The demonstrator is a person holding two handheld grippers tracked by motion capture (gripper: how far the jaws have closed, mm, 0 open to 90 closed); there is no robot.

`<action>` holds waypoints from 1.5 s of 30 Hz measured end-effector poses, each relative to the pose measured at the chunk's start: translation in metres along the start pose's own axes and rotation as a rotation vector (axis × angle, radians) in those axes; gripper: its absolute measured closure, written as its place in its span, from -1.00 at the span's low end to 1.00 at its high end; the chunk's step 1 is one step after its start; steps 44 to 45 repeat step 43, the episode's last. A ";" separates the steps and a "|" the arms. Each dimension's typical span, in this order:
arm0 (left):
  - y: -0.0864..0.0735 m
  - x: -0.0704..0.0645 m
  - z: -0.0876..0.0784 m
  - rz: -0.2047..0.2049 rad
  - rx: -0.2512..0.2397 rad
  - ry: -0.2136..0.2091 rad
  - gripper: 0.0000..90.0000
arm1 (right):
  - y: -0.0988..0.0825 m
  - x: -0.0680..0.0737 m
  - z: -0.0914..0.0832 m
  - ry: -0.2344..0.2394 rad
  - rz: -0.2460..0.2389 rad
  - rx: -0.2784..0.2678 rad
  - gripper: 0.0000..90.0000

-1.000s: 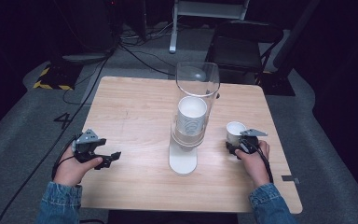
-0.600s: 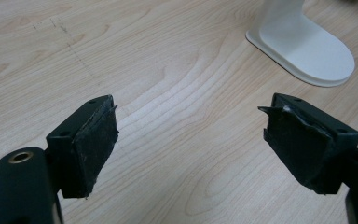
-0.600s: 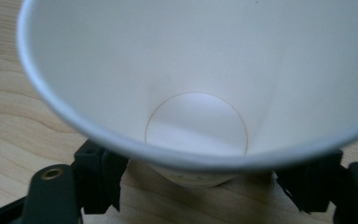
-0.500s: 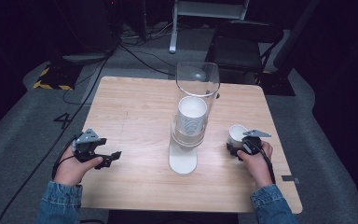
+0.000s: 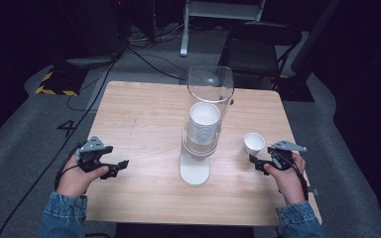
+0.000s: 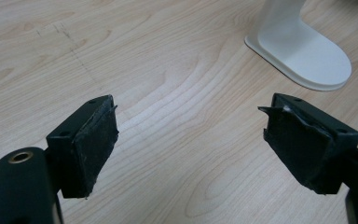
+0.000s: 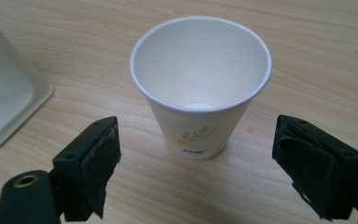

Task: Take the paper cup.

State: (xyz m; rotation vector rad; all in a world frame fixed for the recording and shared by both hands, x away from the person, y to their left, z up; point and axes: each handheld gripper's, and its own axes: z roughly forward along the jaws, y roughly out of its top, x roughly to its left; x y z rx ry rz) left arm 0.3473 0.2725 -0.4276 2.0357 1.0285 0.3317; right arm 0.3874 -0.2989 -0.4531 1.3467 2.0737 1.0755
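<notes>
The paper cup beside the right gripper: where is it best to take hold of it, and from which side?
Probably grip the paper cup across its side wall, about mid-height, coming level from the person's side. It stands upright and apart from the dispenser base, and the right gripper already faces it with jaws open wider than the cup.

Folding chair point(image 5: 259, 49) and floor cables point(image 5: 144, 52) behind table point(image 5: 139, 114)

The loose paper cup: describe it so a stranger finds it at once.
Start at the tall clear cup dispenser mid-table. Look to its right, toward the right claw. The paper cup stands there alone and upright, empty, with a small flower print, unlike the cups stacked inside the dispenser.
</notes>
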 end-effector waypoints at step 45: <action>-0.013 -0.005 0.010 0.041 0.071 -0.091 -0.51 | -0.018 0.070 0.004 0.329 -0.172 0.009 -0.56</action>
